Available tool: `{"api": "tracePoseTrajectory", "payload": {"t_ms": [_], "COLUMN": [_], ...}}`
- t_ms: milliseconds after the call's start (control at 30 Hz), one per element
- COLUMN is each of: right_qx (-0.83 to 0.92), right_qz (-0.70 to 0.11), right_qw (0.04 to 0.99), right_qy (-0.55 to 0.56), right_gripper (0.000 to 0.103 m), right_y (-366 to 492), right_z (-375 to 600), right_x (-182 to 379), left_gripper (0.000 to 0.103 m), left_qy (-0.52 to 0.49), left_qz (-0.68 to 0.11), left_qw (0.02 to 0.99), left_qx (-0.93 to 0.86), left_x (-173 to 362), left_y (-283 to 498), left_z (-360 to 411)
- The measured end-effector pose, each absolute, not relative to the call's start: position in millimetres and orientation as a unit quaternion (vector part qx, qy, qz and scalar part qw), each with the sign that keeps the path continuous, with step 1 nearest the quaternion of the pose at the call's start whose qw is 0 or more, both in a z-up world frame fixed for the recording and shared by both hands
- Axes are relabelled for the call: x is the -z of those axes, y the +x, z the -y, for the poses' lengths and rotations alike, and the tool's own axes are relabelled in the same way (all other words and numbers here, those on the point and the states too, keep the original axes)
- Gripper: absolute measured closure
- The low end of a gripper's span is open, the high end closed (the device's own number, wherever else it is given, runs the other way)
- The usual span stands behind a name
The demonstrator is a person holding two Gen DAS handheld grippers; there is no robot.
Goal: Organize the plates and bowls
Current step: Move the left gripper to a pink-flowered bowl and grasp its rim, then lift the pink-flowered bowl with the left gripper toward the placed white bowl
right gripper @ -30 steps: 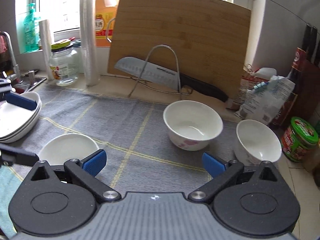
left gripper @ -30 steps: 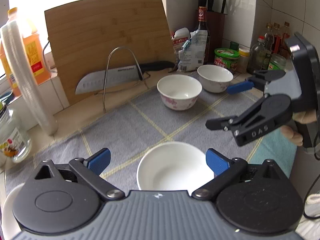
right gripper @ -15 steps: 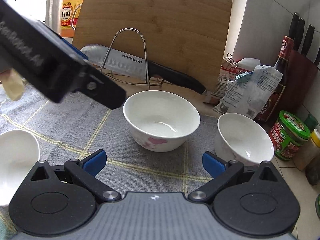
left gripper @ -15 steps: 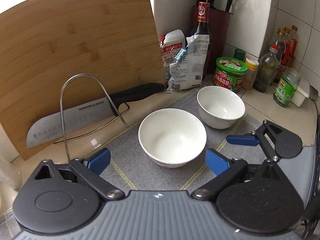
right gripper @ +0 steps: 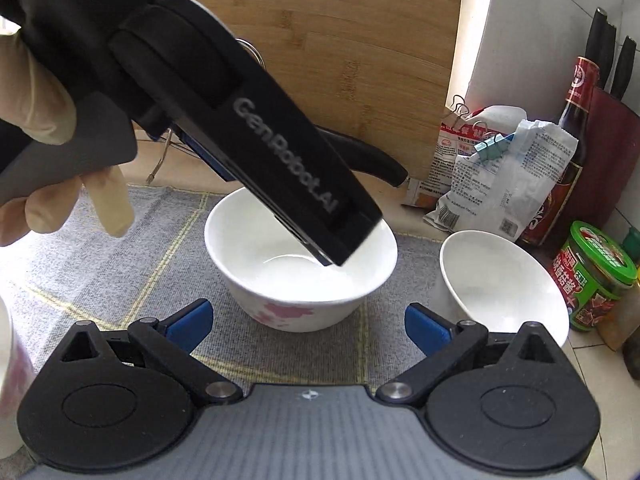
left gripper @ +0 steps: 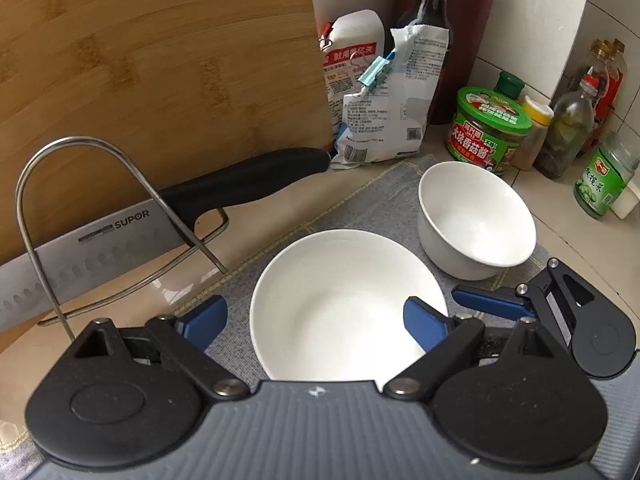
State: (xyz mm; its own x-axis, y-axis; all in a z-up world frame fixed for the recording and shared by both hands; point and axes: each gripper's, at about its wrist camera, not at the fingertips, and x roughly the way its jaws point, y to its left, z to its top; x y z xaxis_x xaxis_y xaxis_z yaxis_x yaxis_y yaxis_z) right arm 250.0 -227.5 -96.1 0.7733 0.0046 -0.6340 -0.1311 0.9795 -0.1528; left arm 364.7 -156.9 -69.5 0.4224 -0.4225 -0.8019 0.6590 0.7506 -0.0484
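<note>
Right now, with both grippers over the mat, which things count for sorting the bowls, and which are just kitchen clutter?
Job:
flowered bowl, under the left gripper
plain bowl beside it
right gripper, jaws open

Clutter:
knife on its wire rack
cutting board
clipped bags
sauce bottle
green-lidded jar

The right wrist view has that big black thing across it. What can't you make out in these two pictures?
- Right wrist view: the left gripper's body hides part of the floral bowl and most of the knife.
- Left wrist view: the left gripper covers the floral bowl's near rim.
- Left wrist view: the right gripper shows only one finger; the frame edge cuts off the rest.
</note>
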Motion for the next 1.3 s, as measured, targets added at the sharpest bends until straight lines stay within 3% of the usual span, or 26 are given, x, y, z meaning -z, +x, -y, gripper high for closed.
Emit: {"api": "tracePoseTrajectory", "payload": {"t_ms": [167, 300, 600, 1300], "right_qx": [-0.041, -0.05, -0.056, -0.064], "right_qz": [-0.331, -0.326, -0.321, -0.328], "right_qw": [0.937, 0.938, 0.94, 0.937], "right_qy": [-0.106, -0.109, -0.101, -0.103], "right_gripper": [0.0, 0.001, 0.008, 0.01], "right_y": [255.6, 257.9, 262.3, 243.7], "right_z": [227.4, 226.9, 228.8, 226.2], "right_x": [97.3, 95.6, 93.3, 73.8], "left_gripper": [0.009, 0.021, 0.027, 0.029], "left_qy": [0.137, 0.142, 0.135, 0.145], "left_qz": [-0.437, -0.444, -0.446, -0.428], "left_qw": [0.825, 0.821, 0.819, 0.822], "left_qx": [0.331, 0.33, 0.335, 0.346], "left_x": [75.8, 79.2, 80.7, 60.8], "left_y": [371.0, 372.9, 375.6, 347.0], "left_z": [163.2, 166.5, 167.1, 160.5]}}
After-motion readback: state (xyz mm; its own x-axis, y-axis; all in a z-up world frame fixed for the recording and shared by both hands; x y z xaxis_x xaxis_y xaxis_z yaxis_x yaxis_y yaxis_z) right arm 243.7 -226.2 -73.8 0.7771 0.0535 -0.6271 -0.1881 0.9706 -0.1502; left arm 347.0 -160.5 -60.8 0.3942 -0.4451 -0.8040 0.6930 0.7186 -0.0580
